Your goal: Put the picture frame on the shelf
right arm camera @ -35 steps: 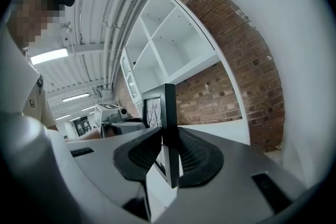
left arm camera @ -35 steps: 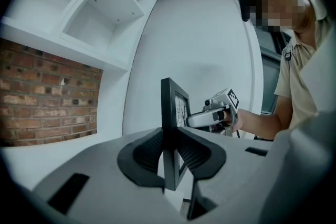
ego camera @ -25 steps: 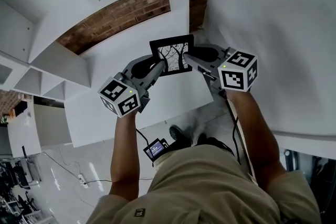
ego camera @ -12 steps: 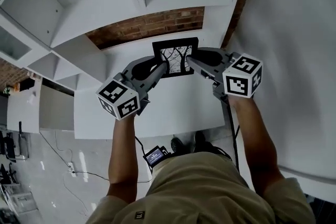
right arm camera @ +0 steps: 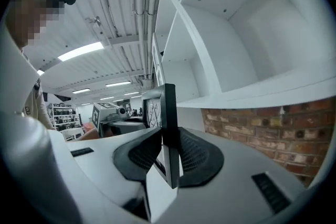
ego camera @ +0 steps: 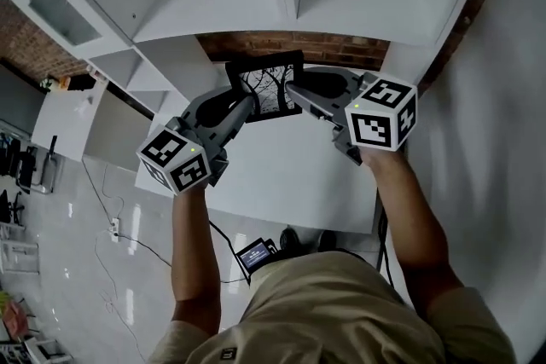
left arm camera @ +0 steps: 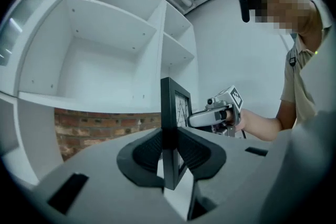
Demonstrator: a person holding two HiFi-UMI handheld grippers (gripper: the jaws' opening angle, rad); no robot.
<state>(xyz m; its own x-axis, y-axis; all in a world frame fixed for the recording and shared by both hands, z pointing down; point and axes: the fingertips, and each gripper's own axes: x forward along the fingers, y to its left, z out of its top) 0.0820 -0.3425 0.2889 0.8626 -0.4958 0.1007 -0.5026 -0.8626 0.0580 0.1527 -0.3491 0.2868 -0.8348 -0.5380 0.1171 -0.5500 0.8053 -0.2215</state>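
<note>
The left gripper [ego camera: 248, 104] and right gripper [ego camera: 293, 89] each pinch a side of the picture frame [ego camera: 266, 88], up at the shelf [ego camera: 341, 8], not yet placed.

**Head view:** the camera sits above the person [ego camera: 341, 311] and faces steeply down, from close over the arms, onto the left gripper [ego camera: 246, 104], the right gripper [ego camera: 296, 89], the white shelf [ego camera: 213, 13] and the floor [ego camera: 77, 209] far below. **Left and right gripper views:** each camera rides just behind its own jaws and looks along them at very close range, and the two face each other across the picture frame [ego camera: 266, 88], so each shows the opposite gripper beyond the frame's edge. All three views share the frame, the shelf compartments and the strip of brick wall [ego camera: 290, 44] beneath them.
</note>
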